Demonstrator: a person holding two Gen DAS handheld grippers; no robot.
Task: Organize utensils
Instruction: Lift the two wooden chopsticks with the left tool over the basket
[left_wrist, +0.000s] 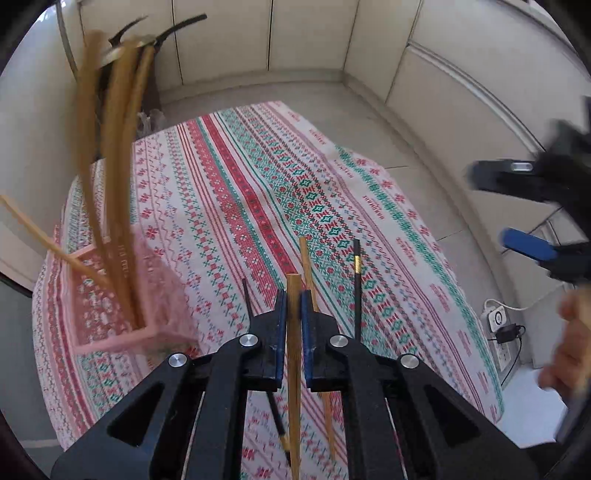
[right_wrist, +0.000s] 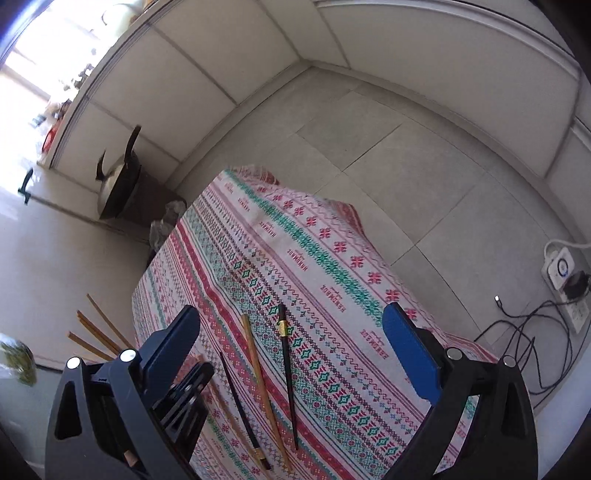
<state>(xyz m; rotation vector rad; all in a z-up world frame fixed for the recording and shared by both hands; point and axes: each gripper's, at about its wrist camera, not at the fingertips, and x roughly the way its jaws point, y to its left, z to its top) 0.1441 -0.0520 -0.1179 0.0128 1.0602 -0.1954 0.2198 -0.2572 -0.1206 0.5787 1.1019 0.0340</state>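
My left gripper (left_wrist: 293, 299) is shut on a wooden chopstick (left_wrist: 294, 354), which stands nearly upright between the blue pads above the patterned tablecloth (left_wrist: 229, 192). To its left, a pink basket (left_wrist: 110, 332) holds several wooden chopsticks (left_wrist: 118, 177). Three chopsticks lie on the cloth: a black one with a gold band (right_wrist: 287, 365), a wooden one (right_wrist: 258, 376) and a second black one (right_wrist: 240, 402). My right gripper (right_wrist: 291, 343) hangs open over these three with nothing between its fingers. It also shows in the left wrist view as the right gripper (left_wrist: 513, 210), off the table's right side.
The table drops off to grey floor tiles on its far and right sides. A wok (right_wrist: 118, 184) rests on a dark stand beyond the far left corner. A power strip with cables (right_wrist: 561, 273) lies on the floor at the right. A person's hand (left_wrist: 569, 350) is at the right edge.
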